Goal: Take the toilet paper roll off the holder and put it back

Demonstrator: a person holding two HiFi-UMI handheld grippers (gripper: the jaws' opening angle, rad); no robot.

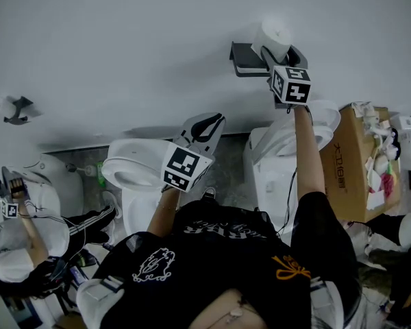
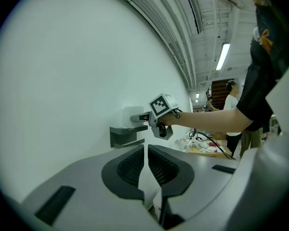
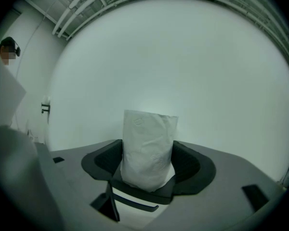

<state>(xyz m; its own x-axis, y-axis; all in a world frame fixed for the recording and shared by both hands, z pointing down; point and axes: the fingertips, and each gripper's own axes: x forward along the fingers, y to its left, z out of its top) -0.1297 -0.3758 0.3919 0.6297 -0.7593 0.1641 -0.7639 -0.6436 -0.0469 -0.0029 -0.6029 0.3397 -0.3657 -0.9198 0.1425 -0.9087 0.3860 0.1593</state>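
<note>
In the head view, the right gripper (image 1: pixel 279 52) is raised to about 1 o'clock, against the white wall (image 1: pixel 123 46). Its jaws reach around the toilet paper roll (image 1: pixel 272 31), which stands upright at the dark wall-mounted holder (image 1: pixel 245 60). The left gripper (image 1: pixel 212 122) hangs near the centre, well apart from the holder and pointing towards 1 o'clock. A white toilet (image 1: pixel 127 170) sits below it at 8 o'clock, and a cardboard box (image 1: pixel 349 163) stands at 3 o'clock.

In the left gripper view, the left claw's two ribbed pads are drawn together with only a sliver between them, and they carry nothing. Beyond them, at about 12 o'clock, the right gripper meets the holder on the wall, with the pale roll just above the holder's shelf.

In the right gripper view, the roll stands on end dead centre, between widely spread jaws at 9 and 3 o'clock. The pads flank its sides without visibly squeezing it. A dark bar of the holder shows beneath it at 6 o'clock.
</note>
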